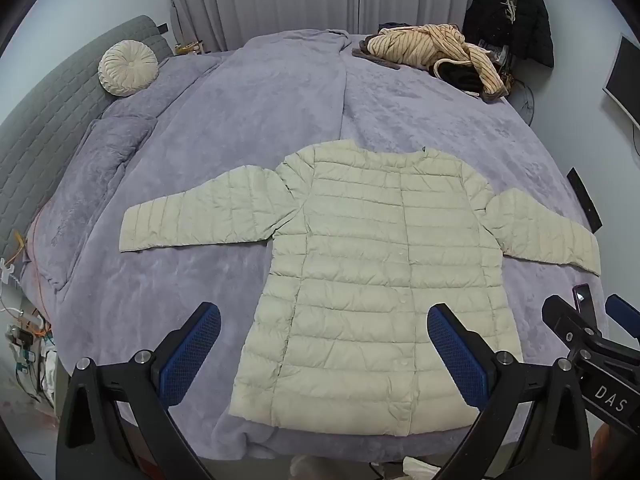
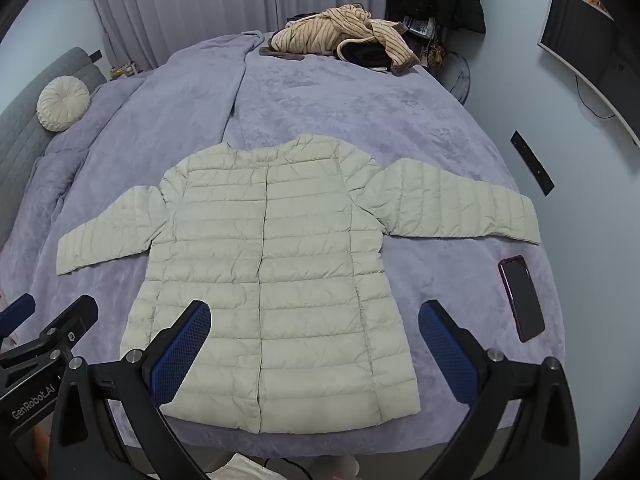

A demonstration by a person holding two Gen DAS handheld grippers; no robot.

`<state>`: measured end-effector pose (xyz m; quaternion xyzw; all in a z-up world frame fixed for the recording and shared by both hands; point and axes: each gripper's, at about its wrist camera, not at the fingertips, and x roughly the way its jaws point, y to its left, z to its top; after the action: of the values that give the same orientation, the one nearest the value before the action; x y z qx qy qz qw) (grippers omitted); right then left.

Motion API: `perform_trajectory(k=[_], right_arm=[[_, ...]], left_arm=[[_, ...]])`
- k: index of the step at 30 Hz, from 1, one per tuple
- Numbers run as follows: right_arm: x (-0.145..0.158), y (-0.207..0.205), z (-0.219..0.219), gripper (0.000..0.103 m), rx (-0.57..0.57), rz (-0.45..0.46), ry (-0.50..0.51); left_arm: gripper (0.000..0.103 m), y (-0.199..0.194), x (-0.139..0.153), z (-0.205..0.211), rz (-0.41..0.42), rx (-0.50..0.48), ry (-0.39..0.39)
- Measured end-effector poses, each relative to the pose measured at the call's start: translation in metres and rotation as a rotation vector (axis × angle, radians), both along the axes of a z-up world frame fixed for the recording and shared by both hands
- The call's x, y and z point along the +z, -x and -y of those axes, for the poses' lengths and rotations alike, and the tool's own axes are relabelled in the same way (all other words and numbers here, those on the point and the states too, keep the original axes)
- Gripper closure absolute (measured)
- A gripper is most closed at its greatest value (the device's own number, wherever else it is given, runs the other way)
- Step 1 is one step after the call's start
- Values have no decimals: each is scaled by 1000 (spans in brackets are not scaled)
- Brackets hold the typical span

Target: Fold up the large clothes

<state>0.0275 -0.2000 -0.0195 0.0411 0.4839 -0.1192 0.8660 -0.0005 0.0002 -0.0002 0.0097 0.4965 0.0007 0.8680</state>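
A cream quilted puffer jacket (image 1: 372,264) lies flat and face up on the purple bed cover (image 1: 248,112), both sleeves spread sideways, hem toward me. It also shows in the right wrist view (image 2: 272,264). My left gripper (image 1: 324,320) is open and empty, held above the jacket's hem. My right gripper (image 2: 314,316) is open and empty, also above the hem. The right gripper shows at the left wrist view's right edge (image 1: 588,320); the left gripper shows at the right wrist view's left edge (image 2: 52,312).
A dark phone (image 2: 522,298) lies on the bed right of the jacket. A striped garment pile (image 1: 436,54) sits at the far edge. A round cushion (image 1: 129,68) and grey headboard (image 1: 36,128) are at left. A monitor (image 2: 580,36) hangs on the right wall.
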Motion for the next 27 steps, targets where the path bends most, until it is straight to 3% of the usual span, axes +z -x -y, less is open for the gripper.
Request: perform_trajectory(k=[15, 27], right_arm=[[-3, -13, -6, 0, -4, -28, 50], [-4, -18, -1, 0, -21, -23, 12]], left_arm=[[0, -2, -1, 3, 0, -9, -3], [0, -19, -1, 4, -4, 3, 0]])
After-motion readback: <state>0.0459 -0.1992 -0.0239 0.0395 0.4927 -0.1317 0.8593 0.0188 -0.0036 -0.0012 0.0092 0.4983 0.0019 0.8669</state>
